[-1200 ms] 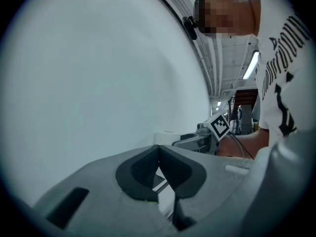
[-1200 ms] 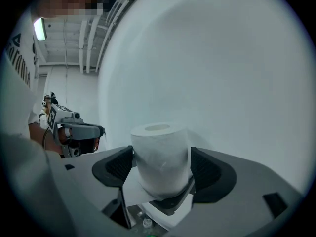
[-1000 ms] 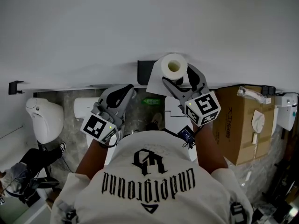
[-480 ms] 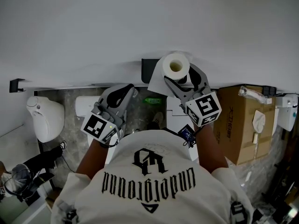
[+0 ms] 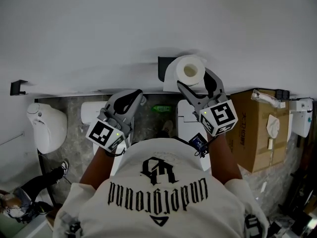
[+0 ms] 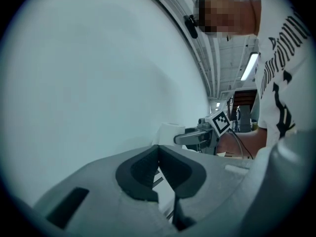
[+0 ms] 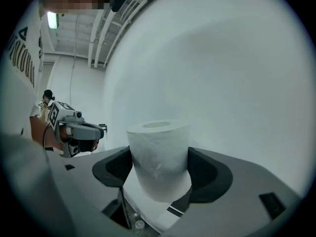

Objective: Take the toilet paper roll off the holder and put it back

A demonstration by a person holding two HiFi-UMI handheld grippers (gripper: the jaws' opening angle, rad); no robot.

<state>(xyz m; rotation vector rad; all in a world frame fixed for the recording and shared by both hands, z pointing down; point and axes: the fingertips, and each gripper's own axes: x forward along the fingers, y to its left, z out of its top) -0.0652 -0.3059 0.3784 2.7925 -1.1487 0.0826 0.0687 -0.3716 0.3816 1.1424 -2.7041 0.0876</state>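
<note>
Rightward since before, the roll (image 5: 197, 66) sits gripped in right tongs (image 5: 193, 79) before white wall (image 5: 99, 33); left tongs (image 5: 136, 95) clenched empty (box (image 5: 252, 128) only overhead).

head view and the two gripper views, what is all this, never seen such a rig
No robot here: a person holds a two-jaw gripper in each hand. The head view comes from a camera on the person's head, looking down. Each gripper view comes from a camera riding on that gripper. The right gripper is clamped on a toilet paper roll, close to a white wall. The dark bracket beside it looks like the holder. The left gripper is shut and empty. A cardboard box stands on the floor below.
</note>
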